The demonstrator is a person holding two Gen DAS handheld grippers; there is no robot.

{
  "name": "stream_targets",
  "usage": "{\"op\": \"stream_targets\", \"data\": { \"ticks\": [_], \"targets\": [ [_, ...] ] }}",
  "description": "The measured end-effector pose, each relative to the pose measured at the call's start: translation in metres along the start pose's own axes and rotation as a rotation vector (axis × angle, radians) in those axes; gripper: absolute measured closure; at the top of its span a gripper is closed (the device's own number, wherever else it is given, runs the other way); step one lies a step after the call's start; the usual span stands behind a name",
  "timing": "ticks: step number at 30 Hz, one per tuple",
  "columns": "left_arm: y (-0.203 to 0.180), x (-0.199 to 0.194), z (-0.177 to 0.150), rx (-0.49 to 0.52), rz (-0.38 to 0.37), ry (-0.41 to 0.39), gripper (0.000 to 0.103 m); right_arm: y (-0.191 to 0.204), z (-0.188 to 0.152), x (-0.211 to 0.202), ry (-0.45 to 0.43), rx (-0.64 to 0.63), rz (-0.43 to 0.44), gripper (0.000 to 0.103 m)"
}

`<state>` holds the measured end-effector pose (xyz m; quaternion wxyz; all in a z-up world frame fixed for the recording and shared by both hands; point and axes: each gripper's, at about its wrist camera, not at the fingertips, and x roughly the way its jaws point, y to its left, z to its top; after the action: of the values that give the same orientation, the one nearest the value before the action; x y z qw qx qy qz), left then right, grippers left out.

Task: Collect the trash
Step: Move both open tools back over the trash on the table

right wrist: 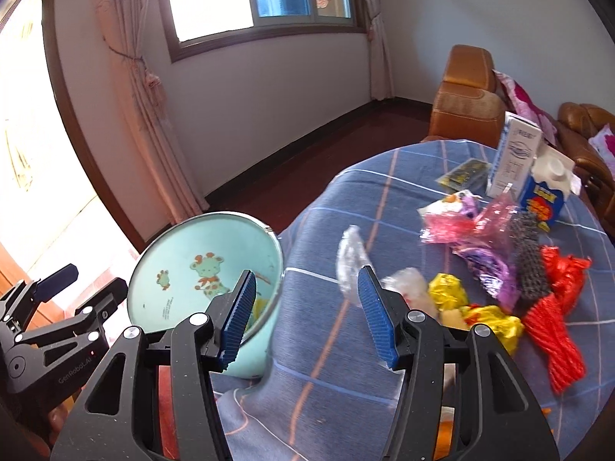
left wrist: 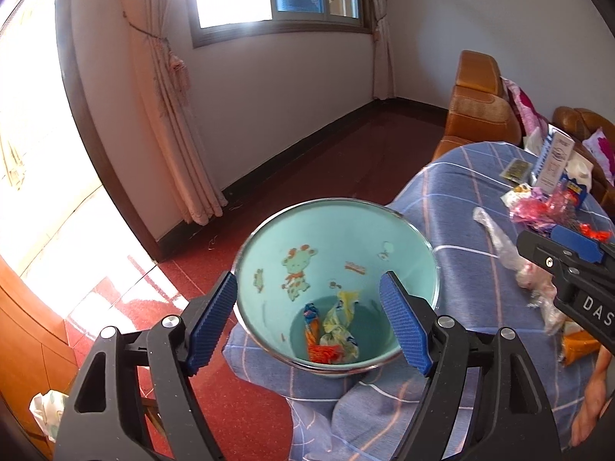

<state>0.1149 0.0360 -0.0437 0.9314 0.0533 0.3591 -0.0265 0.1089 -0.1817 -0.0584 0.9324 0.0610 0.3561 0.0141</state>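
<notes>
A light green bin (left wrist: pixel 338 238) with a cartoon giraffe stands at the table's left edge, with a few wrappers (left wrist: pixel 334 334) at its bottom. It also shows in the right wrist view (right wrist: pixel 203 265). My left gripper (left wrist: pixel 311 322) is open and empty, its jaws either side of the bin's near rim. My right gripper (right wrist: pixel 307 315) is open and empty over the blue checked tablecloth (right wrist: pixel 384 192). A clear plastic bag (right wrist: pixel 351 257) lies just beyond its right finger. Yellow wrappers (right wrist: pixel 449 288), red netting (right wrist: pixel 553 330), pink (right wrist: pixel 461 223) and purple plastic (right wrist: pixel 488 265) lie to the right.
A white carton (right wrist: pixel 515 157), a blue carton (right wrist: pixel 546 196) and a dark packet (right wrist: pixel 461 174) stand at the table's far side. Brown leather sofas (right wrist: pixel 465 96) are behind. Red floor (left wrist: pixel 338 142), curtain (left wrist: pixel 173 115) and window lie beyond the bin.
</notes>
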Motion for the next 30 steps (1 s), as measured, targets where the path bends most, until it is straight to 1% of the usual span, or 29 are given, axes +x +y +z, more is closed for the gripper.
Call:
{"op": "stream_targets", "data": {
  "ticks": [3, 8, 13, 21, 26, 30],
  "targets": [
    [-0.015, -0.006, -0.003, 0.024, -0.023, -0.004, 0.028, -0.011, -0.002, -0.007, -0.003, 0.015, -0.011, 0.048],
    [-0.044, -0.013, -0.010, 0.065, -0.090, 0.005, 0.028, -0.037, -0.009, -0.025, -0.023, 0.035, -0.046, 0.048],
    [-0.080, -0.017, -0.019, 0.127, -0.157, 0.008, 0.028, -0.075, -0.022, -0.039, -0.018, 0.065, -0.121, 0.048],
    [-0.129, -0.022, -0.033, 0.211, -0.273, 0.034, 0.028, -0.141, -0.047, -0.061, -0.013, 0.160, -0.236, 0.048],
    [-0.155, -0.025, -0.040, 0.251, -0.332, 0.047, 0.029, -0.167, -0.060, -0.068, 0.001, 0.184, -0.277, 0.048],
    [-0.176, -0.024, -0.047, 0.282, -0.373, 0.067, 0.029, -0.182, -0.069, -0.072, 0.010, 0.191, -0.294, 0.048]
  ]
}}
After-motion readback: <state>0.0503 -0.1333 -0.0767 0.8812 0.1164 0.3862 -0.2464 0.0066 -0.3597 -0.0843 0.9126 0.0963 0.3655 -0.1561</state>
